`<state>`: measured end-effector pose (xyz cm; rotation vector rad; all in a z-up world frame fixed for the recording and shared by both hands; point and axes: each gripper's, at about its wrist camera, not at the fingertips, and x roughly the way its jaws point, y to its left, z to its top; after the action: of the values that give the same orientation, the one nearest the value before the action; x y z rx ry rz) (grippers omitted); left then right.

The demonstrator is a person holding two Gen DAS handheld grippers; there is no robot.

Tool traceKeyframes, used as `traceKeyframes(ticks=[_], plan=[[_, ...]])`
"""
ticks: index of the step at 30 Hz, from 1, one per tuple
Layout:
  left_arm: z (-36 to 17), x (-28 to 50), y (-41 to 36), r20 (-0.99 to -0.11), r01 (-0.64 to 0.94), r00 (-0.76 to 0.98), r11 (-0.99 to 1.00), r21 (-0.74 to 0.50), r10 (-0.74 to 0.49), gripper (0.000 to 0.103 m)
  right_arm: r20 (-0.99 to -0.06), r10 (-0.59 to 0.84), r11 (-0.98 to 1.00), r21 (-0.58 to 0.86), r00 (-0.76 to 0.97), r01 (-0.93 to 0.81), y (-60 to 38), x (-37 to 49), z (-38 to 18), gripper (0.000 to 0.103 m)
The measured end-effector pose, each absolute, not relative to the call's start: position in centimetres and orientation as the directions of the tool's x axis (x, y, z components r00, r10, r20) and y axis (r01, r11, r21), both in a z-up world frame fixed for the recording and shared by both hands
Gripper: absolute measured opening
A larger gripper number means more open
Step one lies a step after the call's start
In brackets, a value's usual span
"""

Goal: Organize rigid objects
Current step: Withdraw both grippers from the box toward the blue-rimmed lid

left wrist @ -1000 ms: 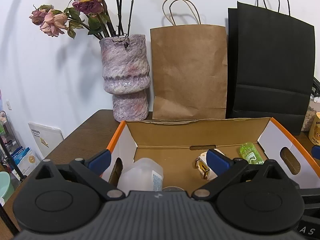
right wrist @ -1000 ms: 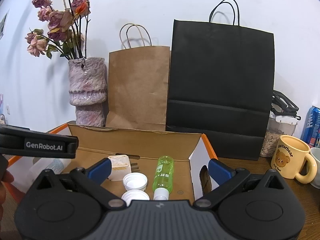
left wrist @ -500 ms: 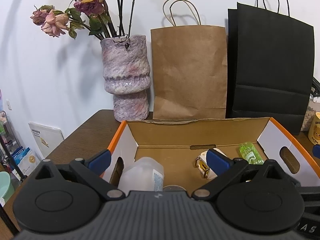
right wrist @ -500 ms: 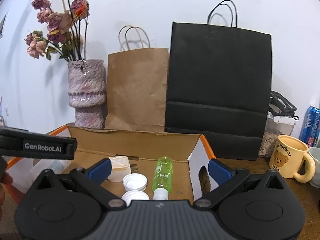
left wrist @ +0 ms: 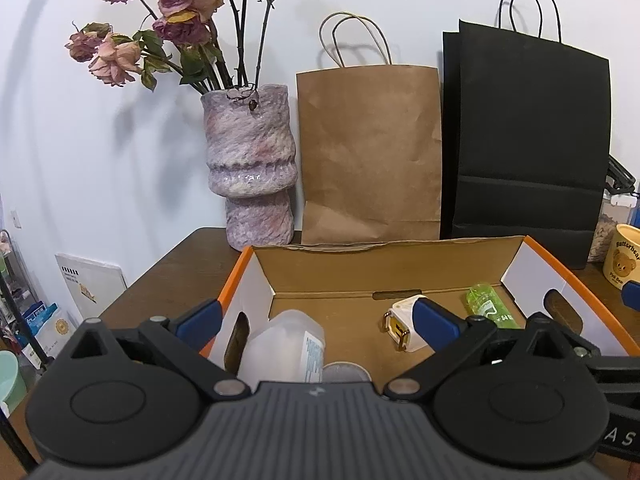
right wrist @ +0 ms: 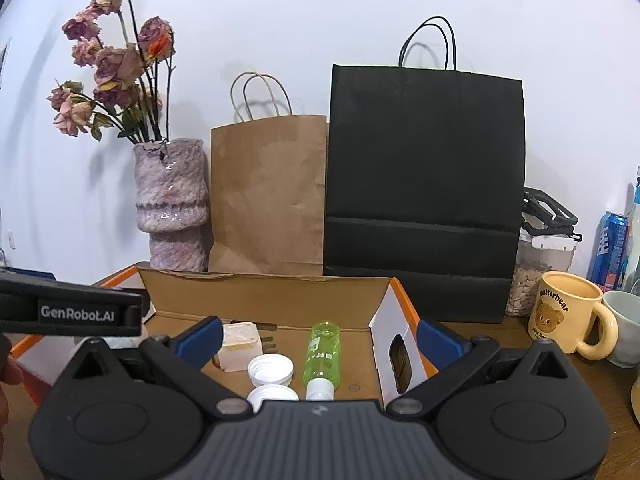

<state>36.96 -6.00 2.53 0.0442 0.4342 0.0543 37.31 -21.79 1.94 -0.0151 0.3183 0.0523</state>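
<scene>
An open cardboard box with orange edges sits on the wooden table. It holds a clear plastic bottle, a white plug adapter, a green bottle lying down and two white caps. My left gripper is open and empty above the box's near left part. My right gripper is open and empty above the box's near right part.
A purple vase with dried roses, a brown paper bag and a black paper bag stand behind the box. A yellow bear mug, a jar and a blue can stand at the right.
Both grippers have risen and tilted a little, so the scene sits lower in both views. They stay open. The box contents have not moved.
</scene>
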Motion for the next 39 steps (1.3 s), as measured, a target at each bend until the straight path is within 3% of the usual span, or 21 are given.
traceKeyframes(ticks=[39], plan=[[1.0,25.6,-3.1,-0.447,-0.042,0.893,0.999,0.032,0.052,0.103,-0.325,0.038,0.997,-0.046,0.945,-0.056,-20.3,24.3,1.2,0.103]])
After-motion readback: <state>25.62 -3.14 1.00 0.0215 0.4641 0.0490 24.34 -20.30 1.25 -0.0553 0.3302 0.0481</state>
